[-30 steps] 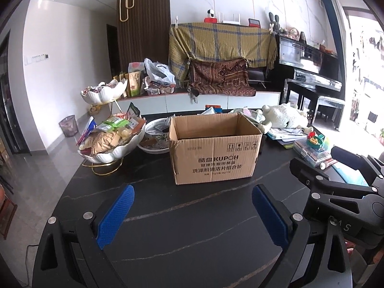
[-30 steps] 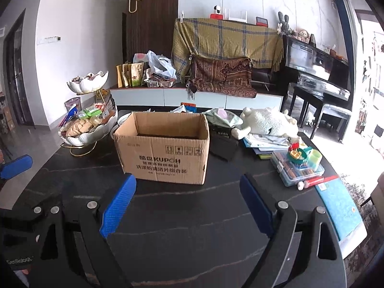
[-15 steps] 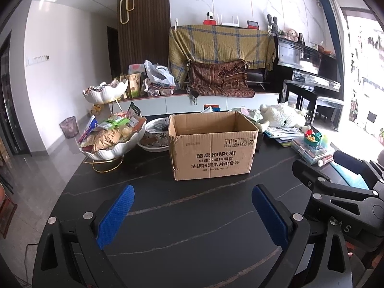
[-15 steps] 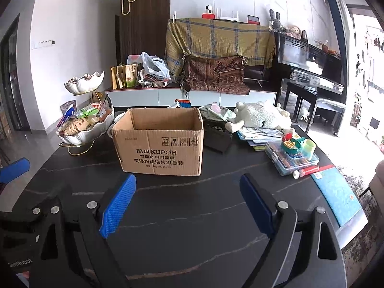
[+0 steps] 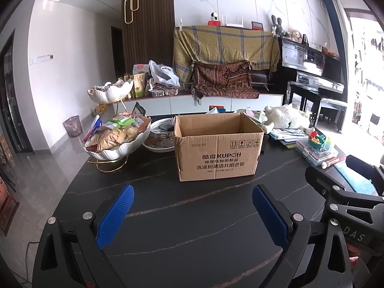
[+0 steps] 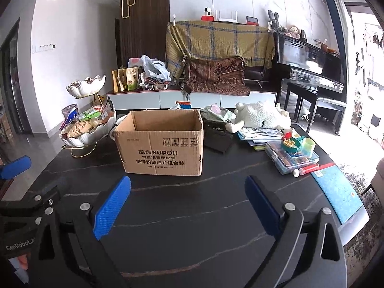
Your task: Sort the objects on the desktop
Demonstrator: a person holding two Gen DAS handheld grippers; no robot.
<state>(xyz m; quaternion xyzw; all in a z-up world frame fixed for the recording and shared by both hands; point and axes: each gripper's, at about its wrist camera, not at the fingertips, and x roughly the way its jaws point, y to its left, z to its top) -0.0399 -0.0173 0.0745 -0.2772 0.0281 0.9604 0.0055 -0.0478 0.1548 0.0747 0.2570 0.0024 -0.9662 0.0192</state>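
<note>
An open cardboard box (image 5: 217, 154) (image 6: 162, 150) stands upright in the middle of the black marble table (image 5: 192, 216). To its right lie a white plush toy (image 6: 260, 117), a stack of papers (image 6: 260, 135), a clear plastic case with a toy on it (image 6: 291, 156), a red marker (image 6: 307, 169) and a blue book (image 6: 337, 188). My left gripper (image 5: 192, 210) is open and empty, low over the table in front of the box. My right gripper (image 6: 188, 204) is open and empty, beside it on the right.
A two-tier white bowl stand full of snacks (image 5: 115, 139) and a patterned bowl (image 5: 160, 139) stand left of the box. A dark wallet-like case (image 6: 217, 139) lies behind the box's right side. A piano (image 6: 309, 72) and a draped cabinet (image 6: 216, 43) stand beyond the table.
Both grippers have drawn back a little from the box, which looks slightly smaller and farther. Both stay open and empty.
</note>
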